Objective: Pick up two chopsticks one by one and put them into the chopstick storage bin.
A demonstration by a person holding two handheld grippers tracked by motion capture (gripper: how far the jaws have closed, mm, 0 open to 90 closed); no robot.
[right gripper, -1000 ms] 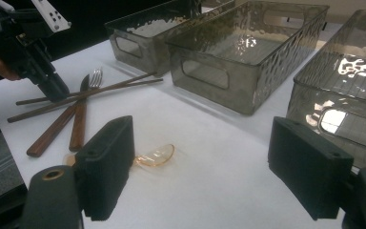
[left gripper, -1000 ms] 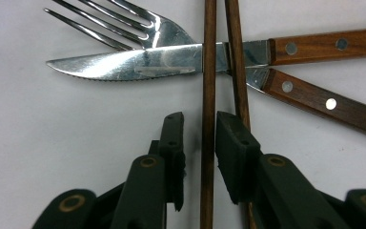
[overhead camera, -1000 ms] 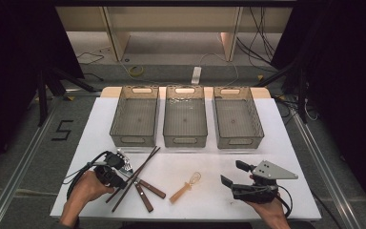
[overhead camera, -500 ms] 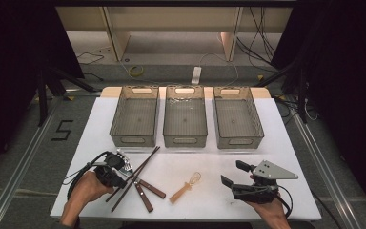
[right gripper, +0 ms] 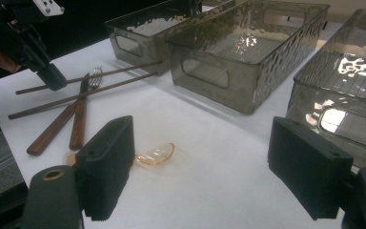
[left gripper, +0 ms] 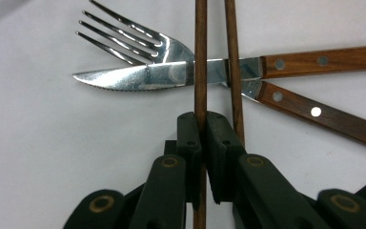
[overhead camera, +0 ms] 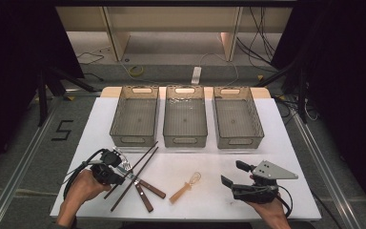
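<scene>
The left gripper (left gripper: 201,125) had just been closing and pinched one chopstick (left gripper: 200,57) lying across the knife (left gripper: 138,76) just ahead of it, nothing yet lifted toward the empty bins (overhead camera: 185,117), while the right gripper (right gripper: 200,162) gaped wide, idle.

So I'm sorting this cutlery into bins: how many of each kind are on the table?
Chopsticks: 2
Fork: 1
Knife: 1
Amber spoon: 1
Bins: 3
Total: 8
</scene>
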